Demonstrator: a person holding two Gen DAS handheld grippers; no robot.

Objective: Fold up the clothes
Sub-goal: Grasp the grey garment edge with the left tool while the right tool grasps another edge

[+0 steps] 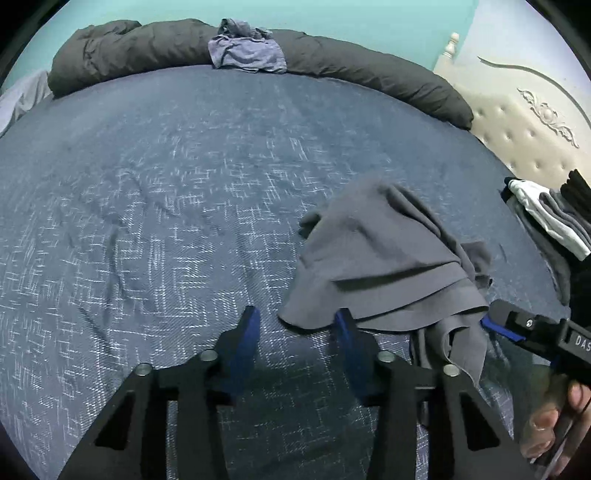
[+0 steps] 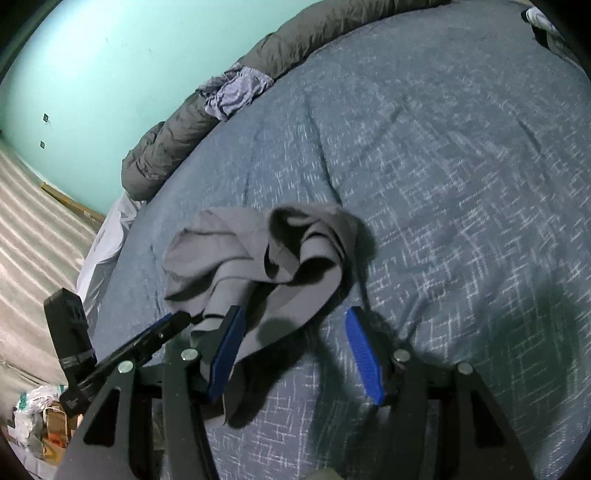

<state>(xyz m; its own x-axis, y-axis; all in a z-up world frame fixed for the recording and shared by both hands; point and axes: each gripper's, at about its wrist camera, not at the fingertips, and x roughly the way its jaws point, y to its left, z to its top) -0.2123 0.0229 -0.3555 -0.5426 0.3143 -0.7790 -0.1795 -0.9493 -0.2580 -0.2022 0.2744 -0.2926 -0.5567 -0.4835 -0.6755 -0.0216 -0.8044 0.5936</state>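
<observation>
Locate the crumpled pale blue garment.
In the left wrist view, the crumpled pale blue garment lies top centre, on the rolled dark grey duvet by the turquoise wall.

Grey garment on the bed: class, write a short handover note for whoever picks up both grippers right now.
Left gripper: open, at the grey garment's near edge; cloth drapes over its right finger.
Right gripper: open, cloth lying over its left finger, nothing clamped.
Garment: crumpled on the bed, not yet spread or folded.
Folded stack sits by the headboard; one blue item waits on the rolled duvet.
Left to do: grip, flatten, fold, stack.
</observation>
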